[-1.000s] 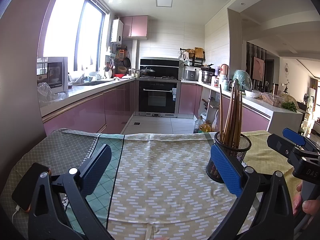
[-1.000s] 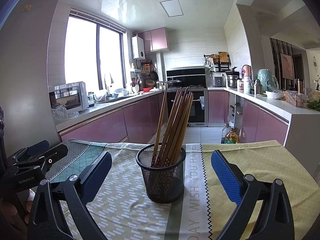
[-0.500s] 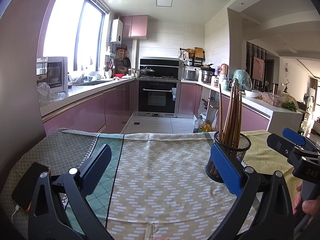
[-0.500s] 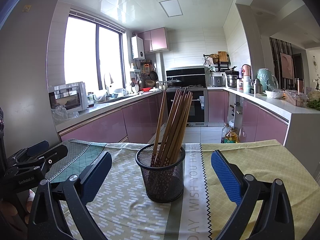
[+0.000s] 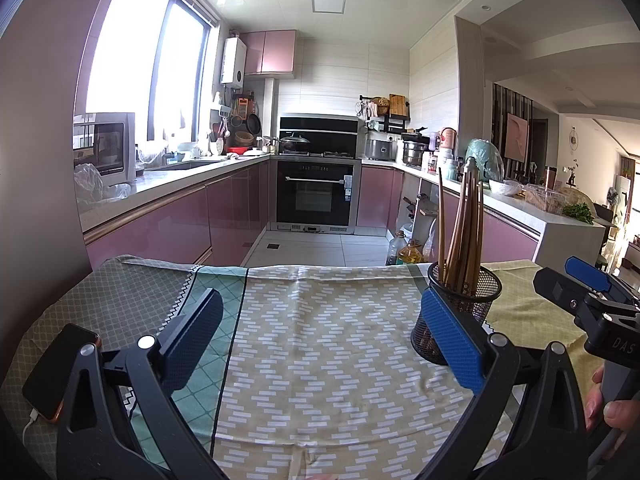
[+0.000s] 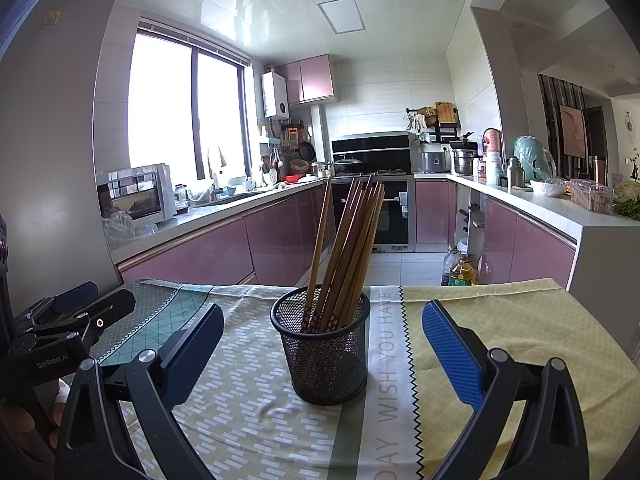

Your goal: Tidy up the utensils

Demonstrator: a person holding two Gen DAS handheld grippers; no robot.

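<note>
Two grippers: left gripper & right gripper both spread wide, empty.
Chopsticks: all upright in mesh holder on tablecloth.
Progress: looked nrly done; none loose in view.

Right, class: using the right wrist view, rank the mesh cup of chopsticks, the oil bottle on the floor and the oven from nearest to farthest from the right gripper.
From the right gripper:
1. Mesh cup of chopsticks: on the tablecloth, just ahead between the open fingers.
2. Oil bottle: on the floor beyond the table's far edge, to the right.
3. Oven: against the back wall, centre.
</note>
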